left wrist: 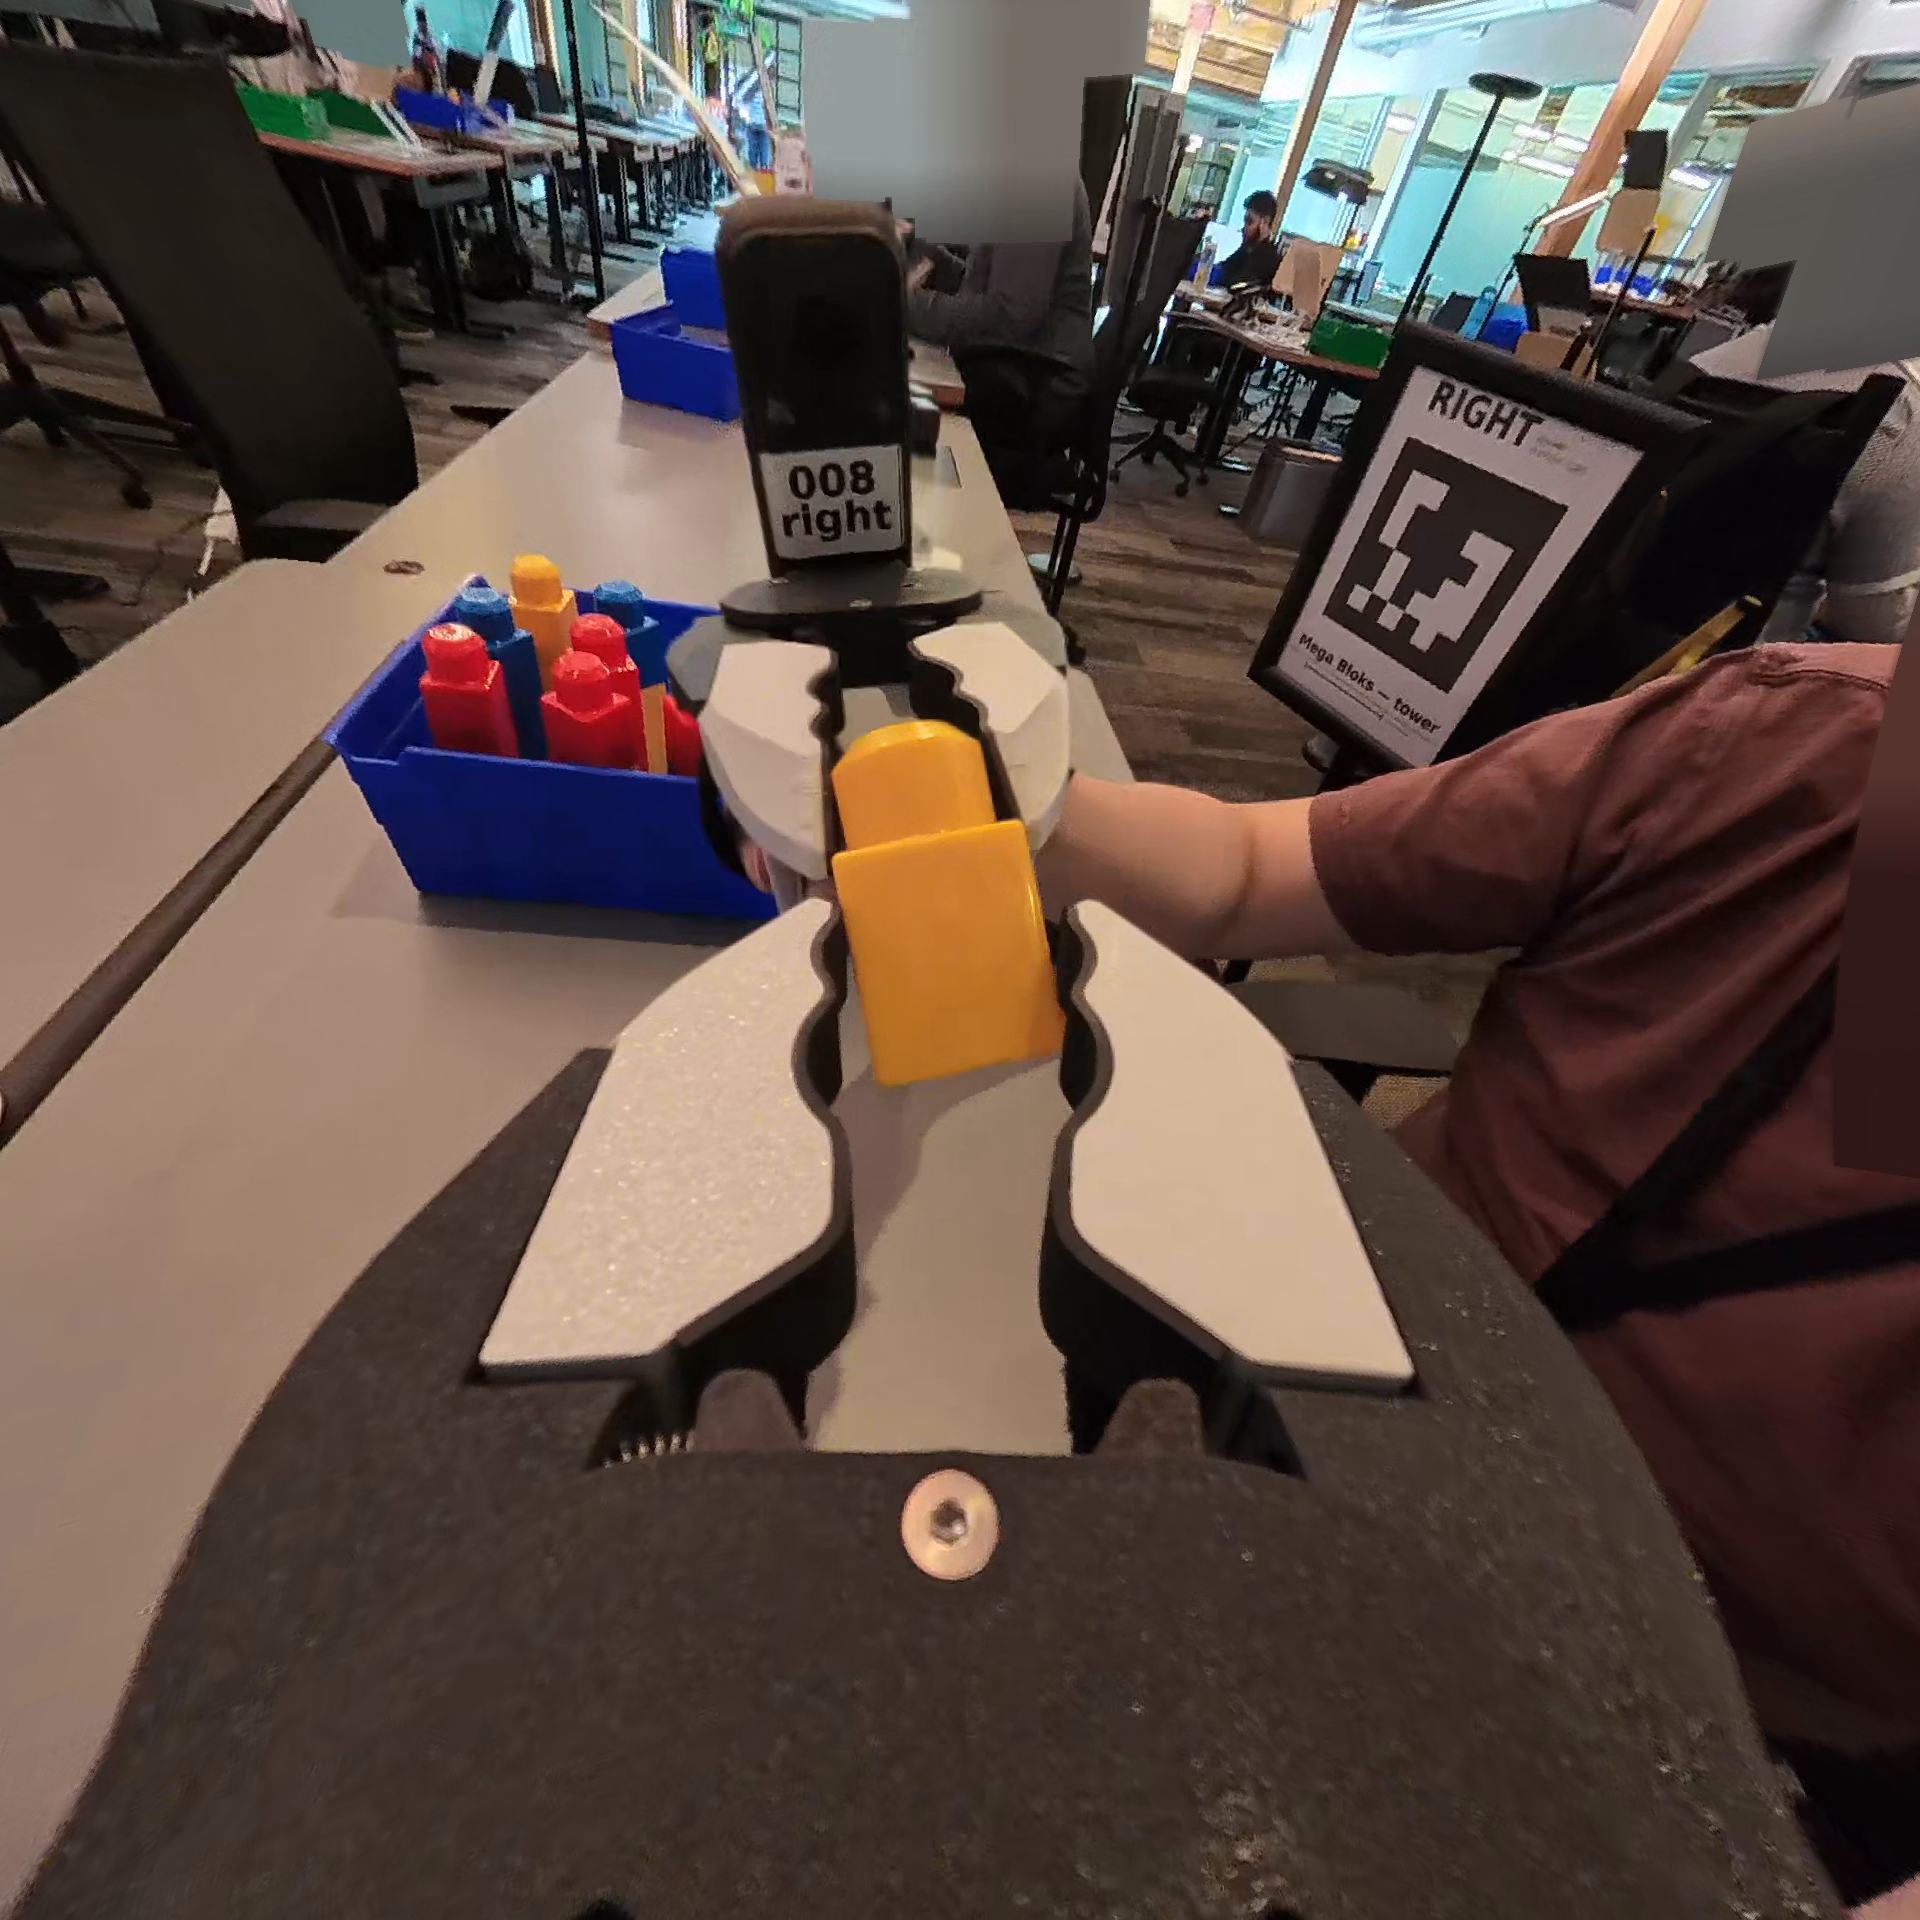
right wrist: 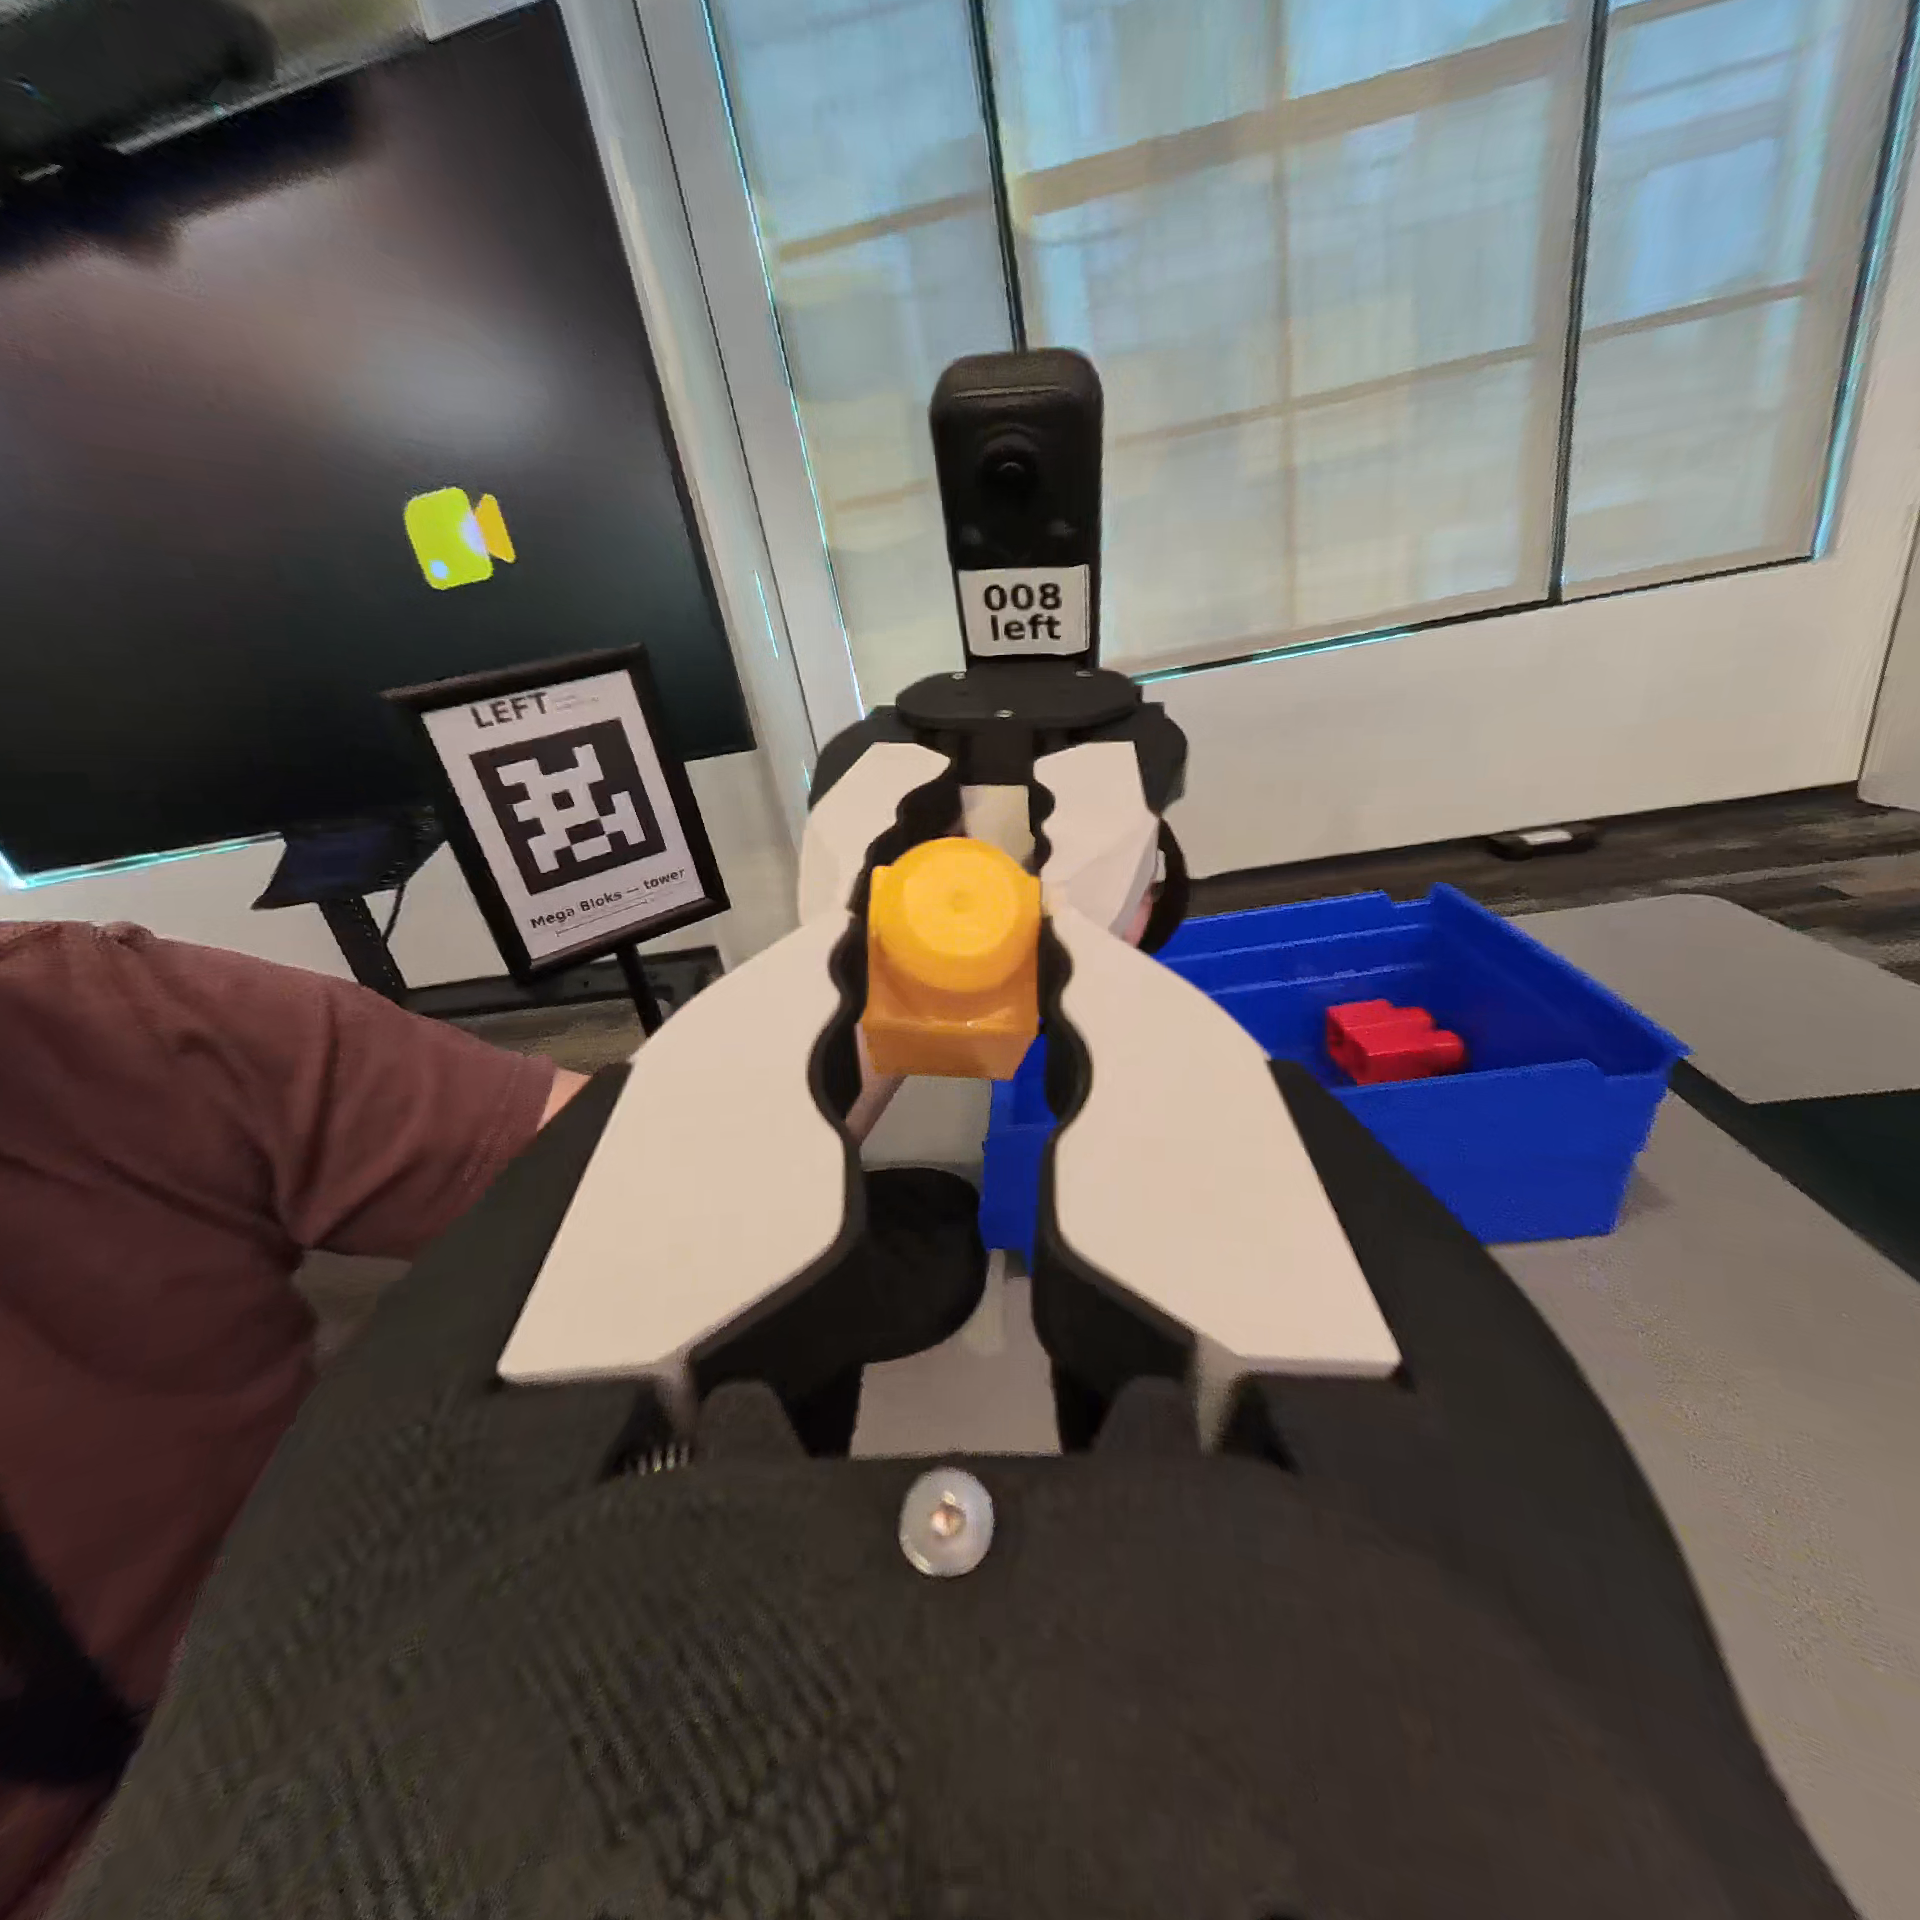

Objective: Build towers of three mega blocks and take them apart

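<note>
Both tongs, left (left wrist: 940, 971) and right (right wrist: 951, 997), clamped on yellow block (left wrist: 940, 935), blue bin (left wrist: 540, 821) of blocks beside

We see grey tables (left wrist: 208, 1039) over dark wood-look flooring (left wrist: 1174, 623), black office chairs (left wrist: 239, 343) and distant desks (left wrist: 1288, 353); elsewhere, tall gridded windows (right wrist: 1299, 312) beside a dark wall screen (right wrist: 312, 416).
</note>
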